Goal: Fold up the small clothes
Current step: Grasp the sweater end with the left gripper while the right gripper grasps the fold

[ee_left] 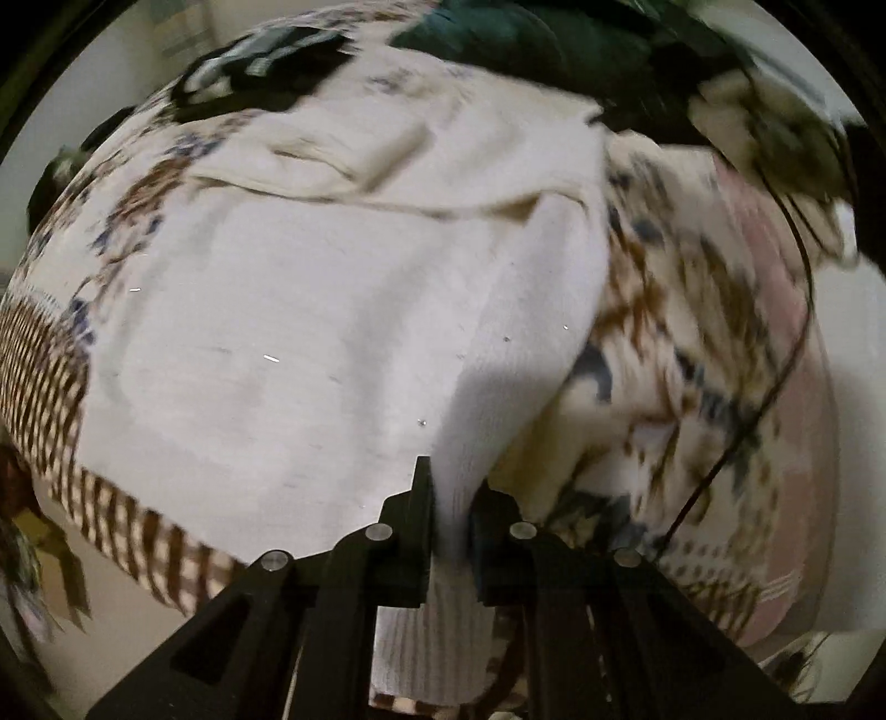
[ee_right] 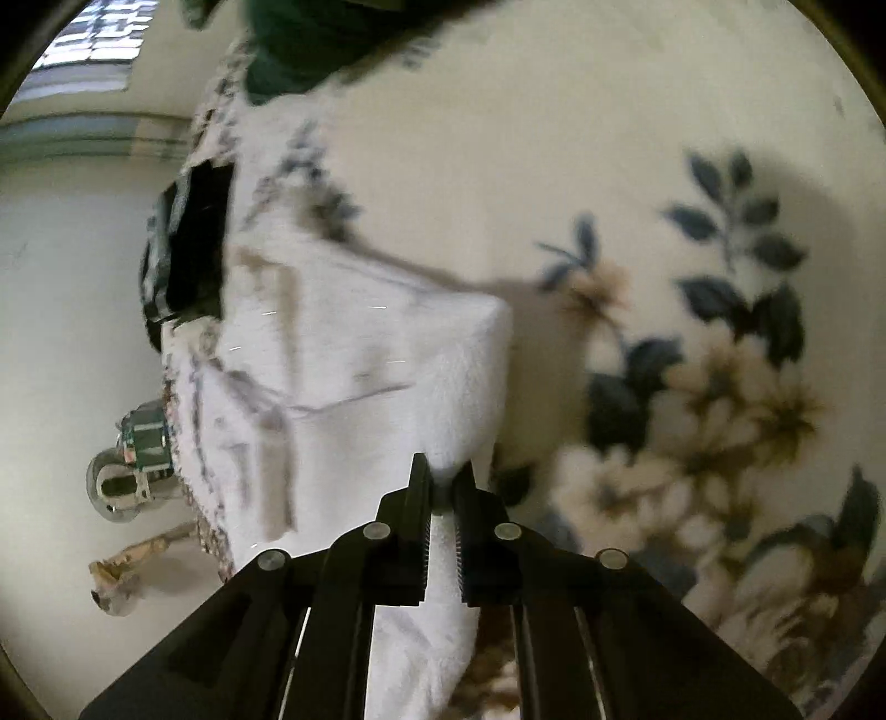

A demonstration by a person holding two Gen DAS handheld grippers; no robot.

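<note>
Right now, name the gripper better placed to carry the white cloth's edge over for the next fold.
Left, probably. Both grippers grip the white garment, but the left gripper faces its broad flat panel, so it could likely sweep its edge across. The right gripper pinches a bunched corner beside the floral blanket.

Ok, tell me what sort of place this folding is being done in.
Probably a bedroom at home: a floral blanket covers a soft bed-like surface, a window sits in a plain wall, and dark green clothes wait beyond the white garment. Motion blur leaves this uncertain.

Floral blanket [ee_right: 692, 387], white garment [ee_right: 360, 376] on it
</note>
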